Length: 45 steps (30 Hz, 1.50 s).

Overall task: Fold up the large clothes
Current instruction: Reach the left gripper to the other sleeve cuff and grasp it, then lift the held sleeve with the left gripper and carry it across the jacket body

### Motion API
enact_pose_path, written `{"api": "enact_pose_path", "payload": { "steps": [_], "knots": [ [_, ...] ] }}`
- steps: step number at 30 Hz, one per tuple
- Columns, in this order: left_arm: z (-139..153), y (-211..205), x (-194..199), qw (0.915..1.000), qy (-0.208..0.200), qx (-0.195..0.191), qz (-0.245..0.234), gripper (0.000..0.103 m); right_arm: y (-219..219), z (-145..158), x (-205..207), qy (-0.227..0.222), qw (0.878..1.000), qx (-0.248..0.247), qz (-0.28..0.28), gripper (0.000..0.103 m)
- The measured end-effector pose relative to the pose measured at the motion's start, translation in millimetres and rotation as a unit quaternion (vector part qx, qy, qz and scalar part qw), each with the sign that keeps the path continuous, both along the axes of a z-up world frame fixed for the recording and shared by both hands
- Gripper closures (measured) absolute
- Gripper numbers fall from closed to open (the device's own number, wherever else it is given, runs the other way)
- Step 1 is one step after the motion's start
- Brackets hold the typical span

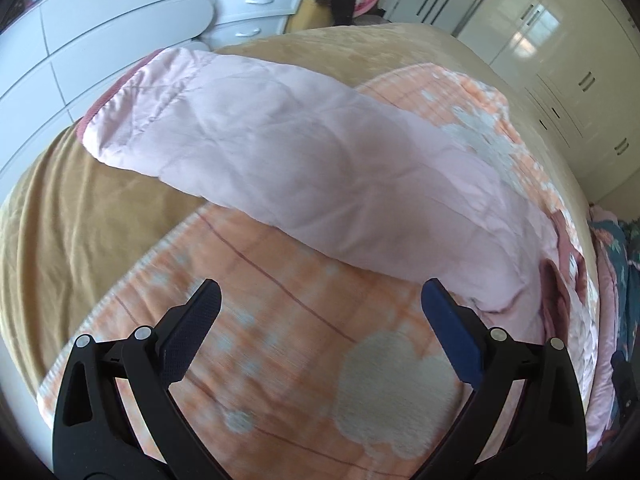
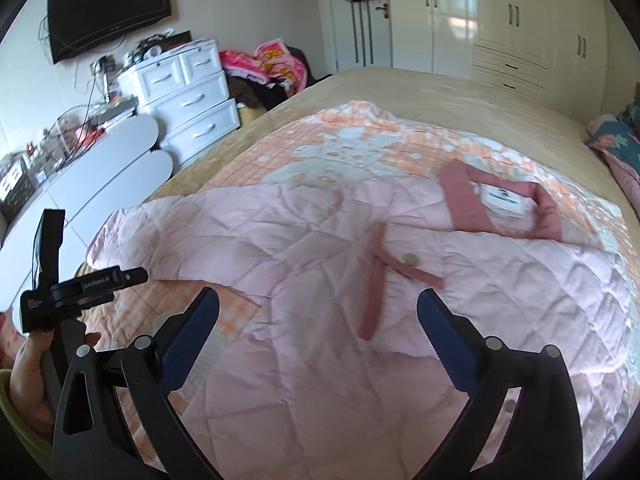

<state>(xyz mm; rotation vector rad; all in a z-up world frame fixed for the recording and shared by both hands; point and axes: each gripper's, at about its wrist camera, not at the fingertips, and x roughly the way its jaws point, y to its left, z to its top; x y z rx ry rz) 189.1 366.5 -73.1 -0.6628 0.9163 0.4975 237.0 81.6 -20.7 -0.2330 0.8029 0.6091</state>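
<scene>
A pale pink quilted jacket (image 2: 320,248) with dusty-rose collar (image 2: 464,200) and placket lies spread on an orange-and-white blanket (image 2: 352,140) on the bed. Its sleeve (image 1: 248,128) stretches out to the left, the ribbed rose cuff at the far end. My left gripper (image 1: 320,296) is open, hovering over the blanket (image 1: 280,340) just short of the sleeve's near edge, nothing between its fingers. My right gripper (image 2: 318,300) is open above the jacket's front, near the rose placket strip (image 2: 372,284). The left hand-held device (image 2: 72,284) and a hand show at the left of the right wrist view.
A tan bedspread (image 1: 80,220) covers the bed under the blanket. White drawers (image 2: 188,100) and a white rounded counter (image 2: 100,168) stand left of the bed. White wardrobes (image 2: 500,20) line the far wall. A floral pillow (image 2: 624,136) lies at the right.
</scene>
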Motion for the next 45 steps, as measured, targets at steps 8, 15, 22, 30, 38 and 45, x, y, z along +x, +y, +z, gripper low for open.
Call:
{"api": "enact_pose_path", "payload": {
  "steps": [8, 15, 22, 30, 38, 45],
  "knots": [
    [-15.6, 43.4, -6.2, 0.9985, -0.006, -0.034, 0.044, 0.009, 38.2, -14.1, -2.4, 0.006, 0.999, -0.016, 0.030, 0.004],
    [-33.4, 86.2, -10.1, 0.9921, -0.033, -0.077, 0.093, 0.009, 52.3, -24.2, -5.1, 0.010, 0.999, -0.025, 0.041, 0.004],
    [-33.8, 113.9, -4.3, 0.9862, -0.065, -0.080, 0.129, 0.023, 42.5, -32.1, -0.5, 0.022, 0.999, -0.023, 0.027, 0.004],
    [1.2, 117.5, 2.2, 0.9878, -0.083, -0.037, 0.126, 0.086, 12.8, -26.3, 9.4, 0.032, 0.999, 0.000, -0.003, 0.004],
    [70.7, 84.3, 5.9, 0.9847, -0.150, 0.007, 0.087, 0.091, -18.6, -7.5, 10.3, 0.025, 0.999, 0.027, -0.024, 0.004],
    [134.6, 37.3, 21.7, 0.9796, -0.193, 0.037, 0.042, 0.093, -55.1, 16.6, 7.4, 0.013, 0.997, 0.053, -0.048, 0.004]
  ]
}}
